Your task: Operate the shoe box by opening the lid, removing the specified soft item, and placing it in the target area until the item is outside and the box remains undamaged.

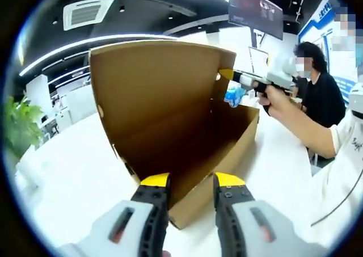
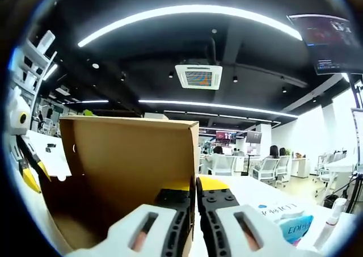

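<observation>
A brown cardboard shoe box (image 1: 193, 155) stands on the white table (image 1: 74, 172) with its lid (image 1: 153, 81) swung upright. I see only bare cardboard inside it. My left gripper (image 1: 191, 182) is open, its yellow-tipped jaws on either side of the box's near corner. My right gripper (image 1: 229, 75) comes in from the right and is shut on the lid's free edge. In the right gripper view the lid (image 2: 125, 155) stands just left of the right gripper (image 2: 194, 192), and the left gripper (image 2: 28, 177) shows at the far left.
A blue packet (image 2: 295, 226) and a white bottle (image 2: 332, 217) lie on the table right of the box. A potted plant (image 1: 20, 126) stands at the left. A person in black (image 1: 320, 95) sits beyond the table; office chairs (image 2: 227, 163) are farther back.
</observation>
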The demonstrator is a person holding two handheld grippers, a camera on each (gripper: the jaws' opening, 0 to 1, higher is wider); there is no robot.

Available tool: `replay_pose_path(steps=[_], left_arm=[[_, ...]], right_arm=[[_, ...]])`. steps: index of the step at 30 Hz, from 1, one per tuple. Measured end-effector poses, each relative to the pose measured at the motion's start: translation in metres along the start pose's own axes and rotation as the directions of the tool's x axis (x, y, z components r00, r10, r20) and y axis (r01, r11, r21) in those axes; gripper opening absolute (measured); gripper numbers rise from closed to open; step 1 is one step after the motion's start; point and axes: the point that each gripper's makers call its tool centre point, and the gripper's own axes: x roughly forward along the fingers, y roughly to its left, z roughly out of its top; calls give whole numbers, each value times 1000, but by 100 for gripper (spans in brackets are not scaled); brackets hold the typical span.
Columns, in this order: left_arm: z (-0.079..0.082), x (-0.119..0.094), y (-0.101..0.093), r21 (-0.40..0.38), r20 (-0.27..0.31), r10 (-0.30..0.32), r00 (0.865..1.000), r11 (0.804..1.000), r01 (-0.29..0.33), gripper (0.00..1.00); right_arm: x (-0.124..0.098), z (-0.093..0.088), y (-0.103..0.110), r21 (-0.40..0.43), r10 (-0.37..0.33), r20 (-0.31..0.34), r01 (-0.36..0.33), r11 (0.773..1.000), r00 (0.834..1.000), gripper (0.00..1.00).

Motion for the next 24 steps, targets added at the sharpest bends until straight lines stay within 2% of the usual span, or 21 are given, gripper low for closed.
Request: replay_pose_path(steps=[3, 5, 8, 15, 19, 24], left_arm=[[0, -3, 3, -33, 9, 0, 1000, 999, 0, 33], [1, -5, 6, -81, 29, 7, 1000, 997, -4, 36], [6, -8, 8, -152, 79, -8, 997, 988, 20, 38], [4, -15, 14, -175, 105, 3, 995, 984, 16, 44], [20, -24, 18, -255, 198, 1, 980, 966, 50, 44], [34, -32, 23, -259, 245, 29, 969, 965, 36, 49]], right_arm=[[0, 0, 0, 0, 0, -1, 0, 1000, 1000, 1], [-1, 0, 0, -1, 2, -2, -2, 1000, 1000, 1], [-1, 0, 0, -2, 3, -4, -3, 1000, 1000, 1], [-2, 0, 1, 0, 6, -7, -6, 1000, 1000, 1], [-2, -1, 2, -1, 10, -8, -10, 1000, 1000, 1], [-3, -1, 2, -6, 13, -12, -13, 1000, 1000, 1]])
